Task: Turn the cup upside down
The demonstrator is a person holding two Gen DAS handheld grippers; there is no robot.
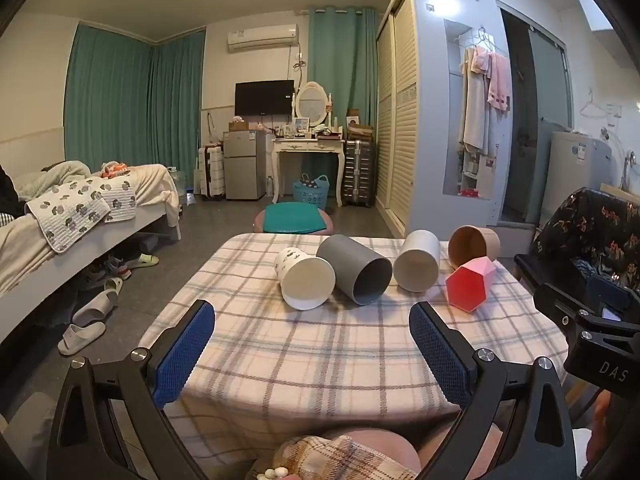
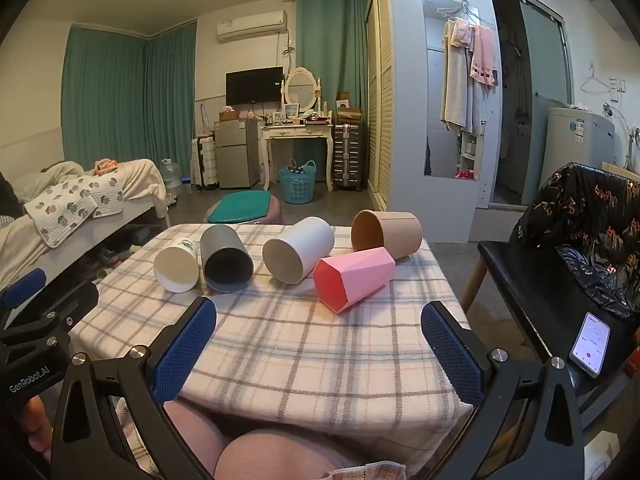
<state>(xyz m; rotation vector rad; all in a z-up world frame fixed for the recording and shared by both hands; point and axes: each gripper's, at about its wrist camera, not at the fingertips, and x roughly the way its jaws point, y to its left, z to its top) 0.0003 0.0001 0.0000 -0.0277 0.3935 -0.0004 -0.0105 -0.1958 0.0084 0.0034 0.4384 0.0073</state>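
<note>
Several cups lie on their sides in a row across the far half of the checked table [image 1: 304,360] [image 2: 304,356], mouths toward me: a white printed cup [image 1: 306,278] [image 2: 177,266], a dark grey cup [image 1: 356,268] [image 2: 225,260], a pale grey cup [image 1: 416,266] [image 2: 298,254], a pink faceted cup [image 1: 470,284] [image 2: 352,278] and a tan cup [image 1: 474,245] [image 2: 386,234]. My left gripper [image 1: 312,316] is open and empty over the table's near part. My right gripper [image 2: 319,316] is open and empty, short of the pink cup.
A black chair [image 2: 532,276] with a patterned cloth and a phone [image 2: 591,343] stands right of the table. A bed [image 1: 60,216] is at the left with slippers [image 1: 86,326] on the floor. A stool with a green cushion [image 1: 295,218] sits behind the table.
</note>
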